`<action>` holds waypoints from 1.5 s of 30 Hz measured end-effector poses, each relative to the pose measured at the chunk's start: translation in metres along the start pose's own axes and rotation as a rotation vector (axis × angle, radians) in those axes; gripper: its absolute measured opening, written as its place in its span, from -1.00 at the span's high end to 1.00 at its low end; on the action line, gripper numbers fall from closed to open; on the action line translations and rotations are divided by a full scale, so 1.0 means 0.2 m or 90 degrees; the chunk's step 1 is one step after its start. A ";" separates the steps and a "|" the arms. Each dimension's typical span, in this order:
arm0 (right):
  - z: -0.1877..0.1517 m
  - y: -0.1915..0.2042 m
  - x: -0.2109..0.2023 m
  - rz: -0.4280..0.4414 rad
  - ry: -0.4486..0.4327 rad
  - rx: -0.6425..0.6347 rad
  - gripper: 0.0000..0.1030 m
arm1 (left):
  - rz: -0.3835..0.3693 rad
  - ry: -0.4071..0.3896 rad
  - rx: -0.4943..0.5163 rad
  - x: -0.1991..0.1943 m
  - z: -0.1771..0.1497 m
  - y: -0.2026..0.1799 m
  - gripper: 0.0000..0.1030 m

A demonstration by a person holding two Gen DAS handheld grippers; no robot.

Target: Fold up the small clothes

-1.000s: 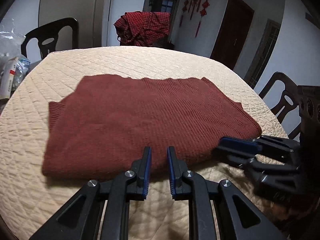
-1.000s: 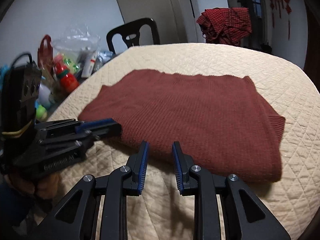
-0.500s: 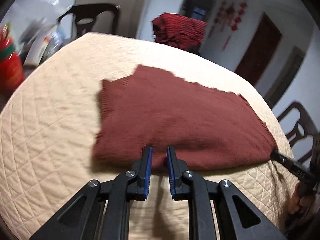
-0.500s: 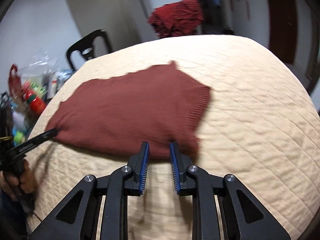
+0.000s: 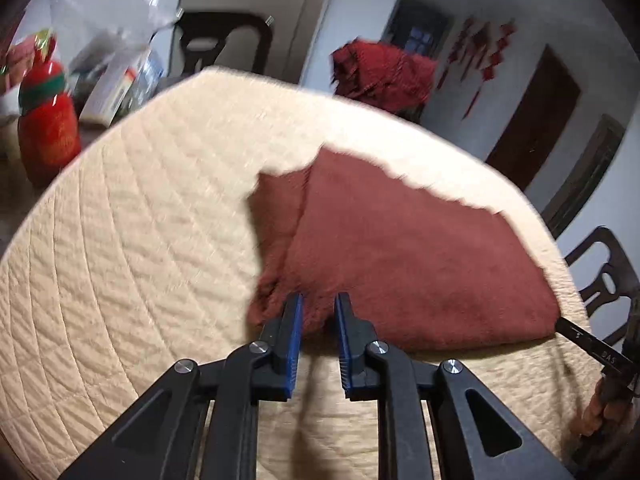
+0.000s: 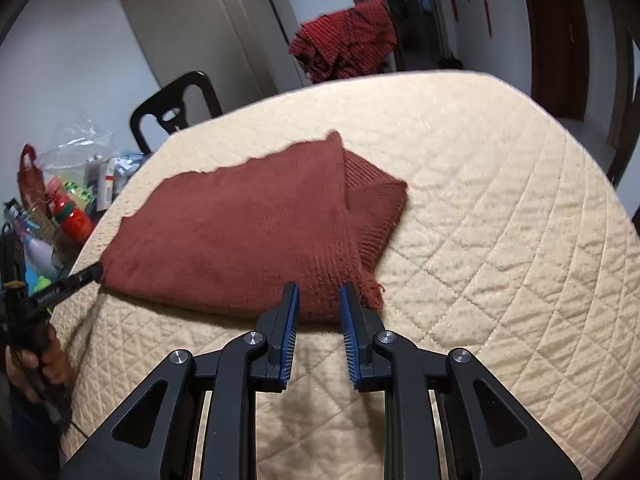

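Note:
A rust-red knit sweater, folded into a flat rectangle, lies on the cream quilted table. My left gripper is at its near left corner. The jaws stand a narrow gap apart, with the sweater's edge between the tips and no visible pinch. My right gripper sits at the near right corner of the sweater in the same way, beside a ribbed cuff. Each view shows the other gripper's tip at the opposite corner: the right gripper and the left gripper, which a hand holds.
A red plaid cloth hangs on a chair beyond the table's far edge. Dark chairs stand at the far left and at the right. Bottles, bags and boxes crowd the left side. Quilt stretches to the right.
Both grippers slid apart along the sweater's near edge, from near its middle out to the two corners, each rolling a little. The right jaws narrowed slightly.

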State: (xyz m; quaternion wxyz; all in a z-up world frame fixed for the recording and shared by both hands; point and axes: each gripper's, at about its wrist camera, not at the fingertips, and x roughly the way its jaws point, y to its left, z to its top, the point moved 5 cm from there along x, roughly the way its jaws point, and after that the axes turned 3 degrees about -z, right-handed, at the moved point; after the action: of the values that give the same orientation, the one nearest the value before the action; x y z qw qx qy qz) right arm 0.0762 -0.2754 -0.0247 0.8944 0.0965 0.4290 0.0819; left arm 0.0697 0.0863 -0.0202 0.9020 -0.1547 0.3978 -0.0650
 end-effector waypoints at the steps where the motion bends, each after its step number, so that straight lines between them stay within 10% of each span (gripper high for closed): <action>1: 0.00 0.00 0.00 0.008 -0.008 0.005 0.60 | -0.010 -0.001 -0.010 0.00 0.00 0.01 0.64; 29: -0.03 -0.13 -0.01 0.174 0.008 0.264 0.16 | -0.098 -0.022 -0.176 0.01 0.01 0.12 0.06; 35: -0.03 -0.14 -0.01 0.176 0.005 0.274 0.20 | -0.056 -0.028 -0.170 0.05 0.04 0.12 0.43; 45: -0.01 -0.16 0.01 0.173 0.007 0.273 0.82 | -0.047 -0.027 -0.165 0.03 0.05 0.14 0.82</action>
State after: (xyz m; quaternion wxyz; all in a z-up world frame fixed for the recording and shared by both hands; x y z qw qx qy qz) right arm 0.0779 -0.3059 -0.0348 0.8319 0.3405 0.4243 0.1093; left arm 0.0818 0.1128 -0.0273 0.8797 -0.2857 0.3777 -0.0432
